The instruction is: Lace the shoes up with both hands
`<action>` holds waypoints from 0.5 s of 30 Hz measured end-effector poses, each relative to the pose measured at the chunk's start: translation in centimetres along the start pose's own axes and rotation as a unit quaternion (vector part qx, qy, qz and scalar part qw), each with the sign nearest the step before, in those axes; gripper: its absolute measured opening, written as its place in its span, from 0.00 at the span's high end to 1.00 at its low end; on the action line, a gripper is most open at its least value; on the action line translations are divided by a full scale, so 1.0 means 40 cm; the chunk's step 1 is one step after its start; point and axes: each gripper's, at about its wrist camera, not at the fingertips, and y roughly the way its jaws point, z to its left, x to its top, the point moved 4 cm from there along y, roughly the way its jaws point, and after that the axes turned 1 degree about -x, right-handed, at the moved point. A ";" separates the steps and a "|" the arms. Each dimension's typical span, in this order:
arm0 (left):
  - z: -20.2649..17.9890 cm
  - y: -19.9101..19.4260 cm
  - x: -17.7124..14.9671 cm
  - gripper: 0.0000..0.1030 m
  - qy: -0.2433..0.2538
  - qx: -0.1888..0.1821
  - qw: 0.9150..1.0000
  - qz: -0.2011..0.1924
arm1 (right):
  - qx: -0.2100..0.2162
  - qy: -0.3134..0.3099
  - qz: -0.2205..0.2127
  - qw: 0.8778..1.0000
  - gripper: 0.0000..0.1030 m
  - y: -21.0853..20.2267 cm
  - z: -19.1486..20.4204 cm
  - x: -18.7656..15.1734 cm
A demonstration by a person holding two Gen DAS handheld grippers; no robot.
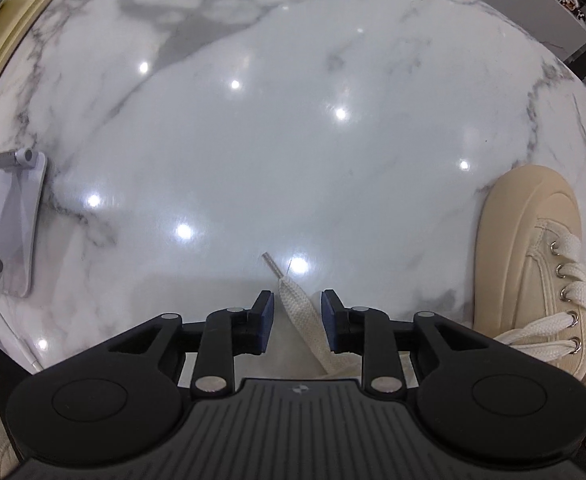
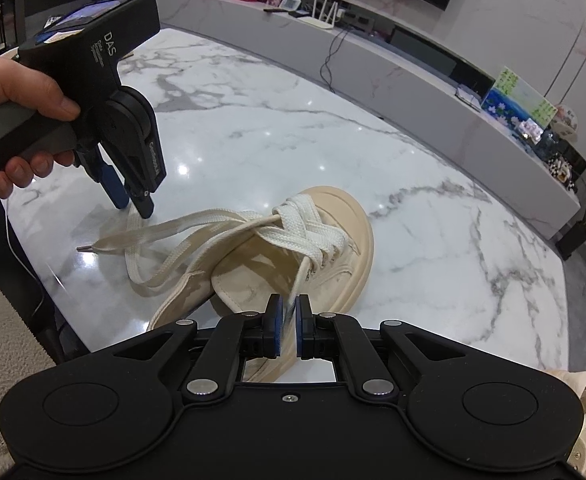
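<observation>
A white marble table (image 2: 433, 216) with grey veining fills both views, glossy with ceiling-light reflections. On it lies a cream canvas shoe (image 2: 333, 248) with a thick rubber sole, its toe pointing away from the right wrist camera and its flat white laces partly threaded through metal eyelets.

At the upper left of the right wrist view, a person's hand (image 2: 17, 108) holds the handle of the left gripper (image 1: 297, 320), which points almost straight down at the table. Its blue-padded jaws stand apart, with the loose lace end (image 1: 301, 320) lying between them on the marble; the pads do not seem to press on it, though the view there is tight. The lace's metal tip (image 1: 272, 266) pokes out just past the fingertips.

The right gripper (image 2: 287, 320) sits above the heel of the shoe, its jaws pressed together, pinching the other lace strand (image 2: 303, 276), which runs taut up to the eyelets.

A phone stand (image 1: 25, 220) rests at the table's left edge.
</observation>
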 end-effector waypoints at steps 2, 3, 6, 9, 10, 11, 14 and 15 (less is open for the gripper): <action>-0.006 -0.001 -0.002 0.76 0.008 0.002 1.000 -0.006 | 0.001 0.000 -0.001 1.000 0.96 0.000 -0.001 0.000; -0.010 -0.002 -0.004 0.77 0.013 0.003 1.000 -0.009 | 0.002 0.001 -0.001 1.000 0.96 0.000 -0.002 -0.001; -0.031 -0.003 -0.012 0.83 0.048 0.018 0.999 -0.020 | 0.004 0.004 -0.003 1.000 0.96 0.000 -0.005 -0.001; -0.051 0.000 -0.017 0.89 0.077 0.029 0.996 -0.030 | 0.005 0.008 -0.004 1.000 0.96 -0.001 -0.008 -0.002; -0.055 0.000 -0.020 0.94 0.085 0.028 0.995 -0.033 | 0.005 0.009 -0.005 1.000 0.96 -0.002 -0.009 -0.002; -0.057 0.000 -0.020 0.96 0.090 0.023 0.995 -0.036 | 0.005 0.009 -0.006 1.000 0.96 -0.004 -0.009 -0.003; -0.057 -0.003 -0.019 0.97 0.099 0.005 0.994 -0.043 | 0.004 0.012 -0.009 1.000 0.96 -0.006 -0.011 -0.003; -0.057 -0.006 -0.017 0.98 0.102 -0.001 0.994 -0.046 | 0.004 0.012 -0.010 1.000 0.96 -0.007 -0.012 -0.002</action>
